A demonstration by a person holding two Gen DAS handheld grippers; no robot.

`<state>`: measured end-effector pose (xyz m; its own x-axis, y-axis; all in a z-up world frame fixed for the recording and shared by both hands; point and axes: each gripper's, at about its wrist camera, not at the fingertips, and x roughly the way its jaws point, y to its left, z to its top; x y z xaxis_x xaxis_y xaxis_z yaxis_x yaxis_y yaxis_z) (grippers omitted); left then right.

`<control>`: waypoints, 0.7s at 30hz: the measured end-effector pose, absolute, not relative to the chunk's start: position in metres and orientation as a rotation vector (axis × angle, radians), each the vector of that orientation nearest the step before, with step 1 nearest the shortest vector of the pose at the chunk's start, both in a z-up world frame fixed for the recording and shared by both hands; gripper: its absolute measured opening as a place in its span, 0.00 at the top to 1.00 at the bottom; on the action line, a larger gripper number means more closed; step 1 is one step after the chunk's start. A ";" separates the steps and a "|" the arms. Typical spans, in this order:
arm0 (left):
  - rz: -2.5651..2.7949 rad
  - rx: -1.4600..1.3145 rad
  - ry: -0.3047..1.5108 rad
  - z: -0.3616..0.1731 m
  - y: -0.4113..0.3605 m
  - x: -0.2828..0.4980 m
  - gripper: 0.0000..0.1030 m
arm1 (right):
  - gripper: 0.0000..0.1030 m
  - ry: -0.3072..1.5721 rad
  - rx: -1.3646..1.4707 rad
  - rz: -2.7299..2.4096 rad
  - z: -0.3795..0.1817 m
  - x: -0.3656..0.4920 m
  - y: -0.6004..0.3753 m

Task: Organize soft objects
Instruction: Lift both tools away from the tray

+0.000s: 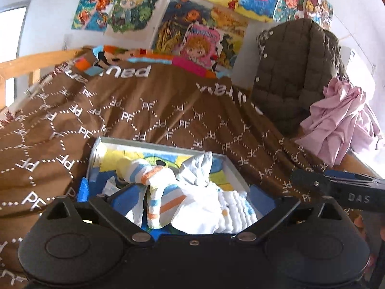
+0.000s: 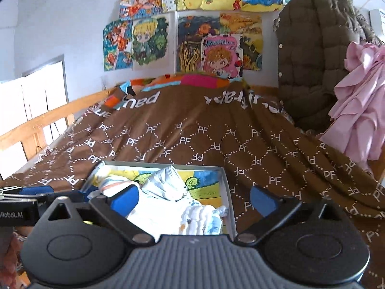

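The heap of soft white, striped and quilted cloths (image 1: 190, 197) is lying loose inside the shallow grey box with a cartoon-printed floor (image 1: 237, 177), which is sitting on the brown PF-patterned blanket (image 1: 149, 110). Both the left gripper (image 1: 190, 204) and the right gripper (image 2: 192, 202) are hovering over it with fingers spread wide, gripping nothing. The pile is standing above the rim, so a careless pass risks snagging and dragging pieces out. The grippers' bodies are hiding the box's near edge, and how many cloths are stacked is hard to tell.
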<state>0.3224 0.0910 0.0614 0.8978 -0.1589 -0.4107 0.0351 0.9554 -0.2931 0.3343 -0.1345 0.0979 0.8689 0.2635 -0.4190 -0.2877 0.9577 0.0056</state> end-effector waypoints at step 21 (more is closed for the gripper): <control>-0.052 -0.216 0.250 0.063 0.047 0.197 0.01 | 0.00 0.358 0.000 0.274 0.084 0.211 -0.189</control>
<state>0.1968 0.0469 0.0630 0.9677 -0.0773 -0.2400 0.0239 0.9756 -0.2181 0.2106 -0.1886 0.0840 0.9002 0.2647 -0.3458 -0.2648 0.9631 0.0479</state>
